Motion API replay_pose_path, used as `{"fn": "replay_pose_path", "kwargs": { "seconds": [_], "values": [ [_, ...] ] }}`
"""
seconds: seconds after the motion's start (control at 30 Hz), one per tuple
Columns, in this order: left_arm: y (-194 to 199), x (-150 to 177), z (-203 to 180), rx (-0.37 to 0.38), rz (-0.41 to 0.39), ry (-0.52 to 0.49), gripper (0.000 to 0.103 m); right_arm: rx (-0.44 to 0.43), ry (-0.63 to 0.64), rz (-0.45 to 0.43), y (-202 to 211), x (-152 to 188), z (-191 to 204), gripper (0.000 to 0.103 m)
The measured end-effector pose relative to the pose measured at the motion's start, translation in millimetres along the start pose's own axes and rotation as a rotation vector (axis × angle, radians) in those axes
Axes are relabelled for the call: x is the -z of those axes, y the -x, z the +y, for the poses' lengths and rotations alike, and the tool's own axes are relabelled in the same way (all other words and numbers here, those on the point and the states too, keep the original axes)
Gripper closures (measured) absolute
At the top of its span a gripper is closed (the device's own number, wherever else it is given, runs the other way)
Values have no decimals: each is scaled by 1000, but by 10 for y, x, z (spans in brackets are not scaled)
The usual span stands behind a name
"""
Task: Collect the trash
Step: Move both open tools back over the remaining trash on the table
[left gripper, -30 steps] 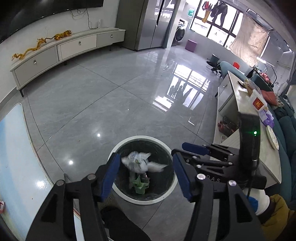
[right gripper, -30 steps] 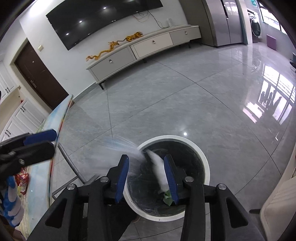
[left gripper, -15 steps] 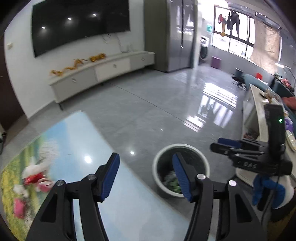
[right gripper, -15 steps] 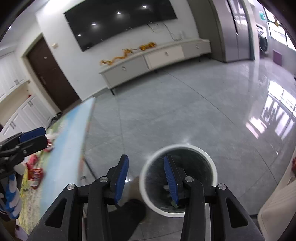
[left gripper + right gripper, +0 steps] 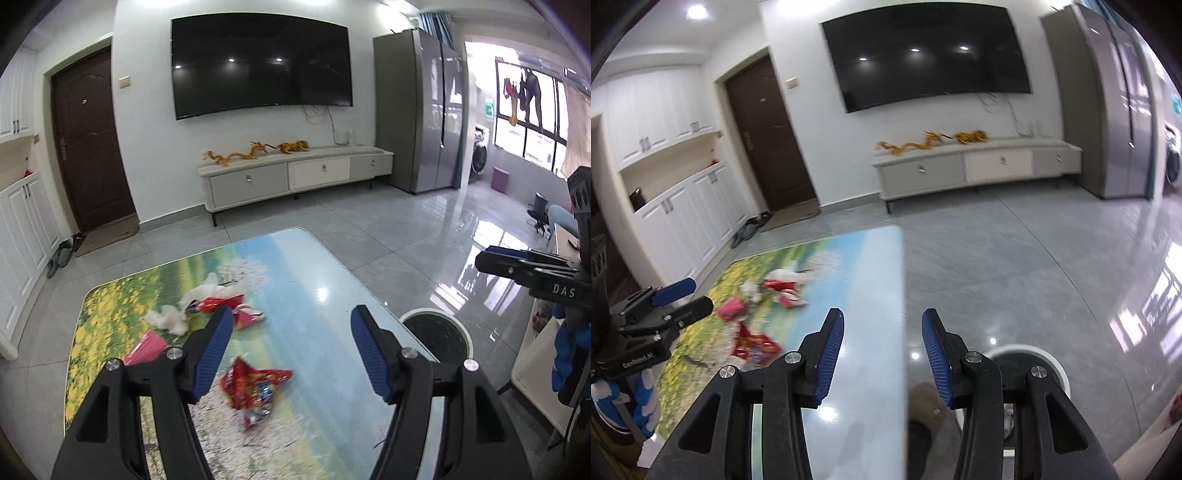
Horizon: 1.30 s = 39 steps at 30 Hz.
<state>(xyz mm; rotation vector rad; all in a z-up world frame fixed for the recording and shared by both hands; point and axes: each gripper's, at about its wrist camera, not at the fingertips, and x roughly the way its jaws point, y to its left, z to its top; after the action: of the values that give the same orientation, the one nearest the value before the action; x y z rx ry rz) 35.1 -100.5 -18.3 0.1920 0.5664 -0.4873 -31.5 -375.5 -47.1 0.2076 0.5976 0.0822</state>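
Trash lies scattered on the bench [image 5: 325,258] in front of me: a red snack wrapper [image 5: 255,384] nearest my left claw [image 5: 291,354], a pink packet [image 5: 146,349] off to its left, and farther back a crumpled white tissue [image 5: 168,319] beside a heap of red and white wrappers [image 5: 221,301]. My left claw hangs above the bench with its jaws wide and nothing between them. My right claw [image 5: 882,354] is also spread wide and empty, hovering over the bench's right edge, with the bin [image 5: 1049,363] on the floor just below and to its right.

I judge all of this to be very light and limp. The foil wrappers look thin, crinkly and slick, so a flat sheet may slide out or skate away under a pad. I would take the red snack wrapper where it is bunched and stands up from the surface, closing across a fold and not along a flat edge. The tissue is soft and should compress easily; a pinch through its thickest wad should hold. Nothing here looks fragile, though anything this light could flutter loose on the way over to the bin.
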Motion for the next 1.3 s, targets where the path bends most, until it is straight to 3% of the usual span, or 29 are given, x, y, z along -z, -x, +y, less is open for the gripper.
{"fn": "replay_pose_path", "kwargs": {
  "seconds": [0.33, 0.7, 0.97, 1.3],
  "values": [
    [392, 203, 753, -35, -65, 99, 38, -37, 110, 7, -146, -174, 839, 56],
    [407, 442, 1375, -100, -40, 151, 37, -95, 182, 58, -550, -207, 1424, 55],
    [-37, 538, 1751, -131, 47, 104, 37, -117, 172, 112, -997, -215, 1341, 55],
    [-1134, 358, 1786, -13, 194, -14, 37, -218, 184, 227, -2042, -244, 1235, 55]
  ]
}}
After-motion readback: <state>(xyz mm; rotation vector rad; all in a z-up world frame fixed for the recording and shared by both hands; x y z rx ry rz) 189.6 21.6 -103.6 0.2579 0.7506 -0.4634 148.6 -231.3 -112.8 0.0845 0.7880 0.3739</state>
